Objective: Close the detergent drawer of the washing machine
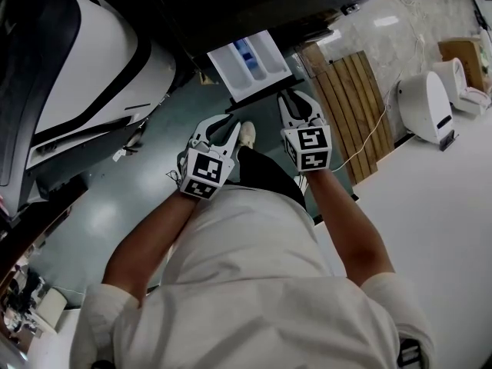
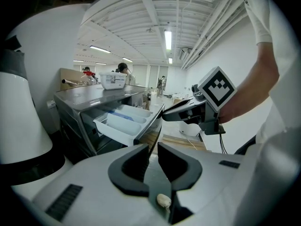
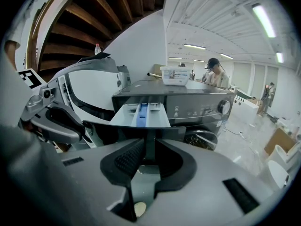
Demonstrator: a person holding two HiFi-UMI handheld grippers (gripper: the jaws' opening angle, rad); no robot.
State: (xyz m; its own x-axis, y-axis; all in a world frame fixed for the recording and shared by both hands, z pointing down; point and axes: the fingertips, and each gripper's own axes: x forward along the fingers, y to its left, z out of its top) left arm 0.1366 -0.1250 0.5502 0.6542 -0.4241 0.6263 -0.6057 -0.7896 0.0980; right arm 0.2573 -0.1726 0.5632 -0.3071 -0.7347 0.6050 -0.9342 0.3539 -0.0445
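The dark washing machine [image 1: 254, 6] has its white detergent drawer [image 1: 250, 64] pulled out, with a blue insert showing. In the left gripper view the drawer [image 2: 124, 121] juts toward me; in the right gripper view the drawer [image 3: 141, 114] is straight ahead. My right gripper [image 1: 296, 97] is at the right end of the drawer's dark front panel, jaws almost together and empty. The left gripper view shows the right gripper [image 2: 164, 117] tip against that panel. My left gripper [image 1: 231, 125] hangs lower and nearer me, short of the drawer, with only a thin slit and nothing held.
A large white rounded appliance [image 1: 84, 68] stands at the left. A wooden slat pallet [image 1: 354, 106] lies to the right, beside a white device [image 1: 423, 106] with a cable. A white basket [image 3: 175, 75] sits on the machine. A person [image 3: 214, 72] stands far behind.
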